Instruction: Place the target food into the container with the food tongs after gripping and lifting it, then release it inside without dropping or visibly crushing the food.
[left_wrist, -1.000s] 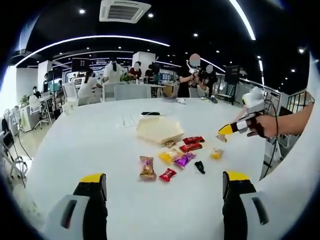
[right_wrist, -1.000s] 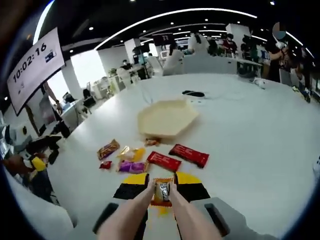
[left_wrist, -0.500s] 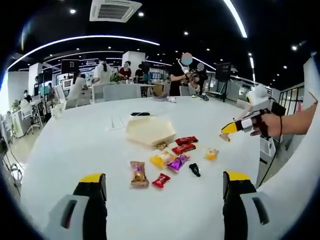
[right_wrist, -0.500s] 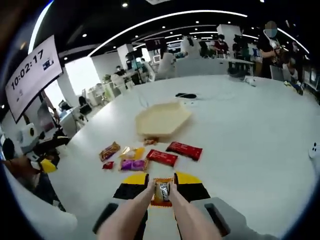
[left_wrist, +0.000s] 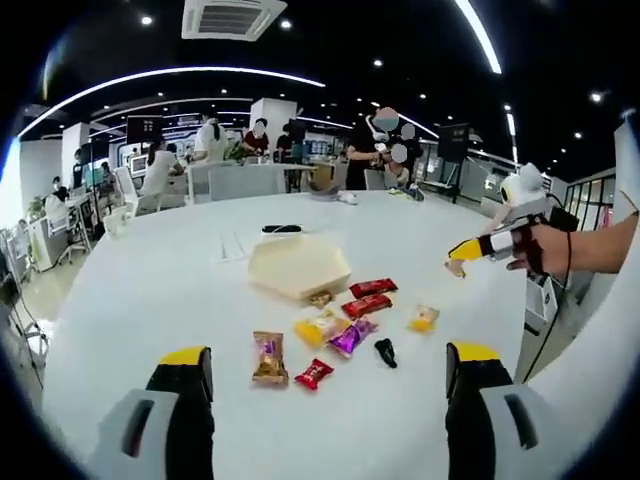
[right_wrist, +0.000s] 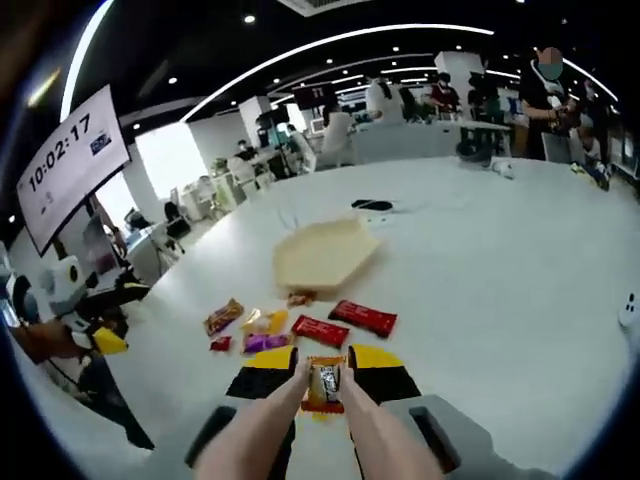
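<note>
Above white desk (right_wrist: 500, 300), right gripper (right_wrist: 322, 360) jaws clenched on beige food tongs (right_wrist: 262, 430) pinching orange-wrapped snack (right_wrist: 325, 386), cream hexagonal container (right_wrist: 325, 255) well ahead; left gripper (left_wrist: 330, 353) jaws released. Risk of dropping through slackened squeeze.

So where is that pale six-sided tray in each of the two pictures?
Left gripper view: the tray sits just left of the middle, on the white table, beyond the scattered snack packets.
Right gripper view: the tray lies at the middle, above the packets and the tongs.
Shared landmark: two red packets lie beside the tray.
</note>
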